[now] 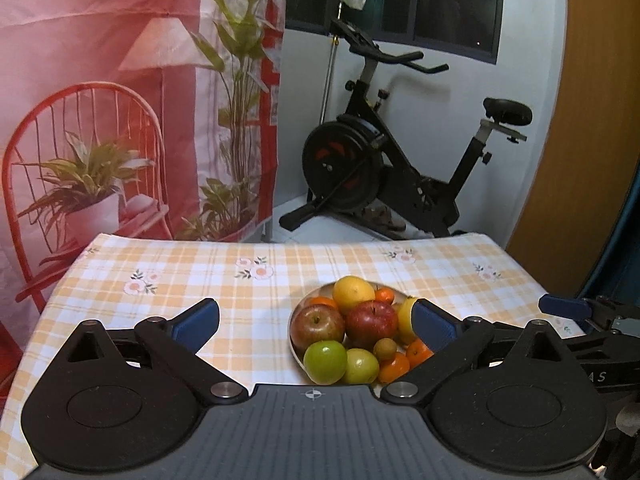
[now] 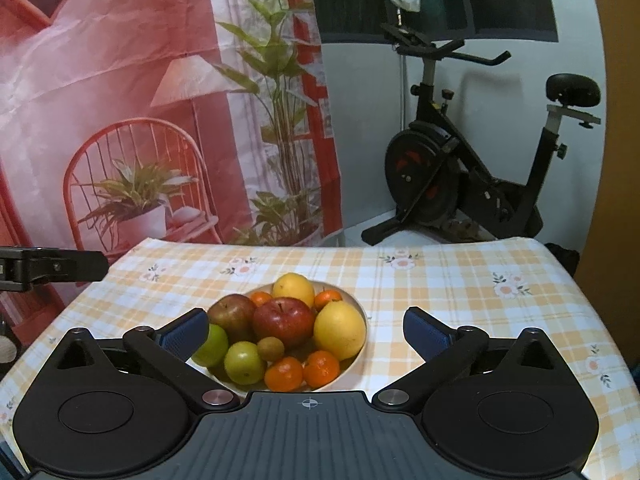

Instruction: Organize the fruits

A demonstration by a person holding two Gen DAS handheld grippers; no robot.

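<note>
Orange-and-white checked tablecloth (image 2: 440, 280) – flowered – under red, green, yellow fruits (image 2: 284, 320).

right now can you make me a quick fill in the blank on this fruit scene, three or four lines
1. All the fruit sits piled in one ____ on the tablecloth.
2. The dark red apple has two ____-coloured apples lower left of it.
3. The left gripper and right gripper are both ____.
4. Behind the table stands an exercise ____.

Missing words: bowl; green; open; bike
</note>
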